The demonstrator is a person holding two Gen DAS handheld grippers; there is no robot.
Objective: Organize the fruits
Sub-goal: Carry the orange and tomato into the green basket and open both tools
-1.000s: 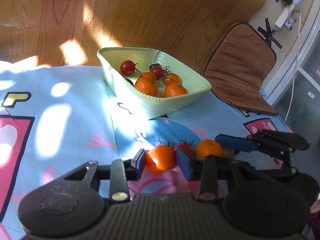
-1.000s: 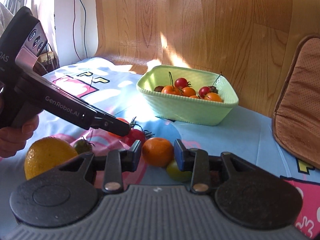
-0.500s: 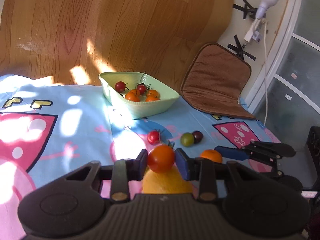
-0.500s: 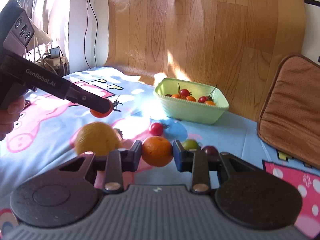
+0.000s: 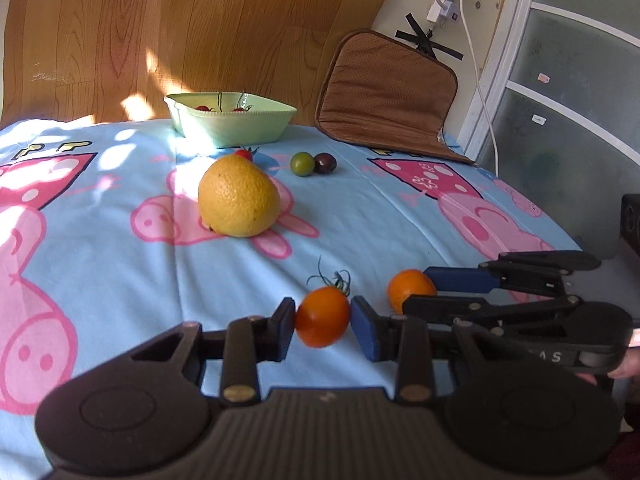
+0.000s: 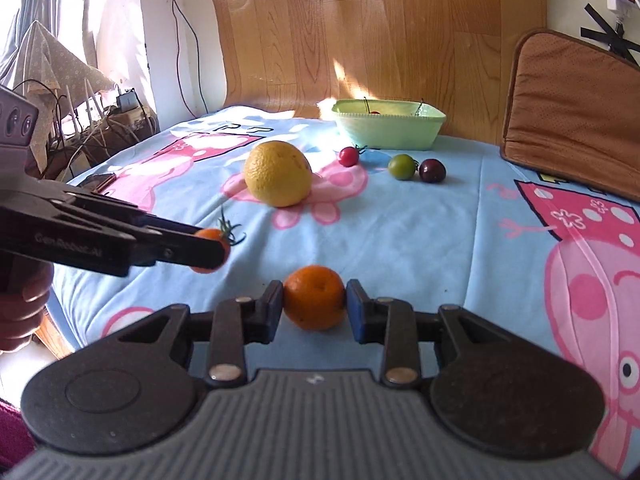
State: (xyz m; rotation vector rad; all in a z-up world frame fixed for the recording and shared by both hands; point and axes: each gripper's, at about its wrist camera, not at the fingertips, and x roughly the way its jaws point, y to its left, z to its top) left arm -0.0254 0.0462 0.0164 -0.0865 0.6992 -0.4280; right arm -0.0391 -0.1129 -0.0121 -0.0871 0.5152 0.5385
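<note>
Left claw [image 5: 322, 322] clamped on a small orange stemmed tomato [image 5: 322, 316]; right claw [image 6: 314, 303] pinching a round orange mandarin [image 6: 314, 297]. Both now pulled far back from the pale green ceramic bowl [image 5: 234, 126], unlike a second ago. Ahead on the blue cartoon-pig bedsheet [image 5: 400, 216]: large yellow citrus [image 5: 238, 200], green, purple and red tomatoes. Sorting apparently elsewhere.

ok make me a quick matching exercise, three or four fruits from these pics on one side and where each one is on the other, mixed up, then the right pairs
Things:
1. orange tomato
2. mandarin
3. large yellow citrus
4. green tomato

Places:
A. lying on the cloth beside a dark purple tomato
B. between the left gripper's pads
C. resting alone mid-cloth
D. between the right gripper's pads

Pairs: 1-B, 2-D, 3-C, 4-A
</note>
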